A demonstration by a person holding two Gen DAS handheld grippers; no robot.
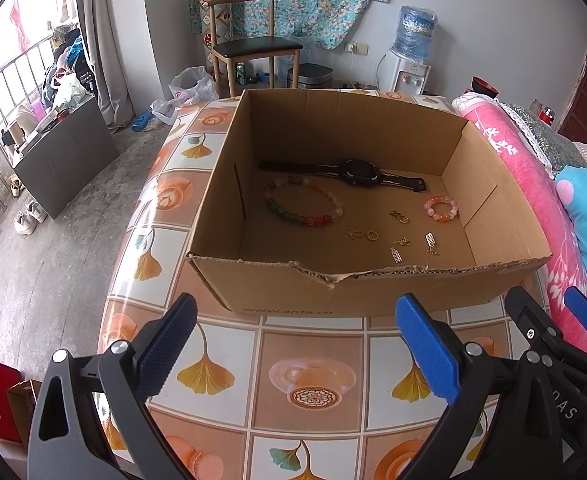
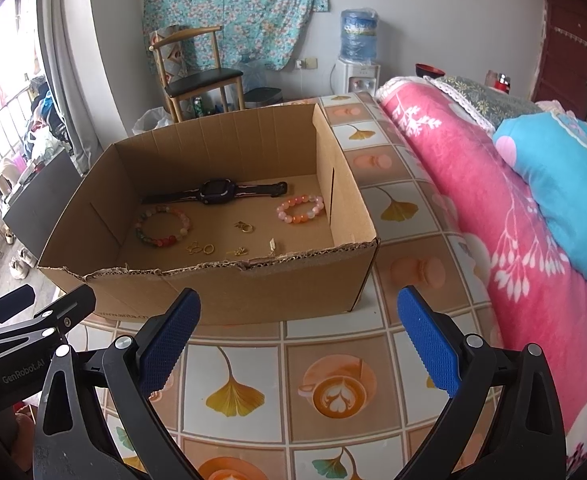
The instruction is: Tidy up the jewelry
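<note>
Beyond both claws: jewelry in cardboard box | left claw wide open, empty | right claw same

"www.anta.cn" was printed on the front wall of the cardboard box, "GenRobot.AI" was read on the left gripper body, and letters, possibly "AS", were seen on the right gripper.

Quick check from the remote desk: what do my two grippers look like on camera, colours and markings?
Both the left gripper and right gripper have black plastic arms with triangular cutouts, silver pivot bolts and blue ridged finger pads. White "GenRobot.AI" lettering marks the left one's body in the right view. No cables visible.
</note>
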